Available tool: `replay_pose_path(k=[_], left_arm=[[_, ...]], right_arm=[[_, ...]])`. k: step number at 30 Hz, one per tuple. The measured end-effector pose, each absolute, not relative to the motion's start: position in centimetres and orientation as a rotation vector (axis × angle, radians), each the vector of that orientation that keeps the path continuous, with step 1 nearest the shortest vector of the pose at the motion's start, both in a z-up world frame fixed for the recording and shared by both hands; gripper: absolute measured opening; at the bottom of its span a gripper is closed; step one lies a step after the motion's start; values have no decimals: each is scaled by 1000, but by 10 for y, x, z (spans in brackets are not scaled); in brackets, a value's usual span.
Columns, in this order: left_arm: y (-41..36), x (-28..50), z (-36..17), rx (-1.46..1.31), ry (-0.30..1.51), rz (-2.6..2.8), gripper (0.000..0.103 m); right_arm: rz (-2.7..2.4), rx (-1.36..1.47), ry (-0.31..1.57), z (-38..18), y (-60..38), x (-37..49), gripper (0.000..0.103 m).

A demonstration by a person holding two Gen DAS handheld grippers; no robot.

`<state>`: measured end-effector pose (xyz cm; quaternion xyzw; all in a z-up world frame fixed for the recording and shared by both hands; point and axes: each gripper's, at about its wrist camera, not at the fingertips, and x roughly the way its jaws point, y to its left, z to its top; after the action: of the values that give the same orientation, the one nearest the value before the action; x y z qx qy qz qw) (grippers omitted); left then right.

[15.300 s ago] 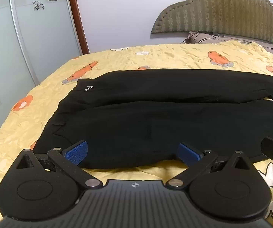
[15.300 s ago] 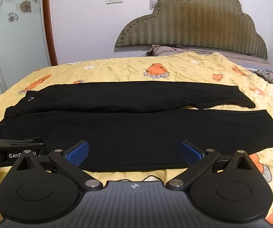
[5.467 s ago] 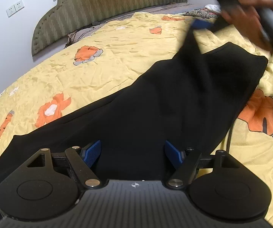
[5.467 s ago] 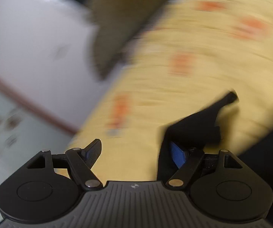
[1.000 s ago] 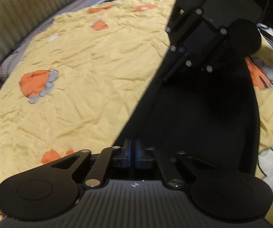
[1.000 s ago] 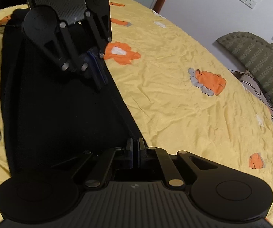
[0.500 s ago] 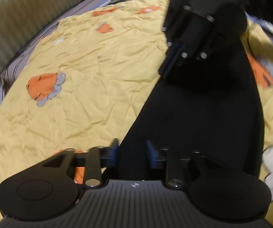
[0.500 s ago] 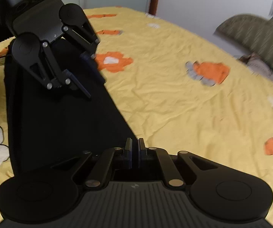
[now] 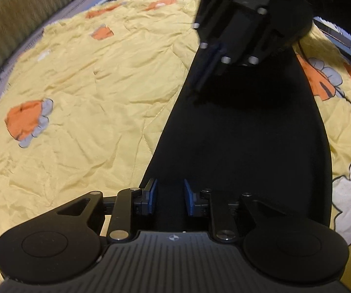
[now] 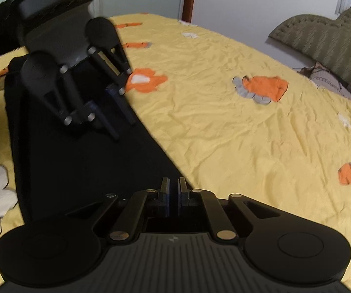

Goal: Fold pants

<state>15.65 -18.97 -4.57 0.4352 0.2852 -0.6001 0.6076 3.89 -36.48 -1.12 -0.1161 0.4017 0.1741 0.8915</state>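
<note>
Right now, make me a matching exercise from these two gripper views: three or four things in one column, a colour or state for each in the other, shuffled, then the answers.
Column one:
1. left gripper
2. right gripper
3. pants
4. bedspread

Column two:
A. yellow with orange patches
B. jaws apart
C. black, lying in a long strip
D. jaws nearly together

Pairs: 1-B, 2-D, 3-C, 4-A

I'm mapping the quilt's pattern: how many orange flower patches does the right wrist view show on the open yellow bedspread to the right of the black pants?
3 on the bedspread: one beside the pants, one mid-bed, a small one at right. Others may be hidden under the pants.
</note>
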Motion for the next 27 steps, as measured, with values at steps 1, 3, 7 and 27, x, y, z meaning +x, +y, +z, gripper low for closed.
replay_pose_path(k=[1,3,7,27], left_arm=[[-192,159,-45,1005,674,-1392,31],[-195,160,-45,1012,676,-1404,32],[-195,155,-46,1049,604,-1401,45],[-196,155,-42,979,560,-1337,3]], right_arm=[[359,-256,842,-13,-365,39,11],[362,-277,859,-16,-367,43,21],[415,-267,855,-14,-370,51,58],[234,-293,784,-9,-374,17,58]])
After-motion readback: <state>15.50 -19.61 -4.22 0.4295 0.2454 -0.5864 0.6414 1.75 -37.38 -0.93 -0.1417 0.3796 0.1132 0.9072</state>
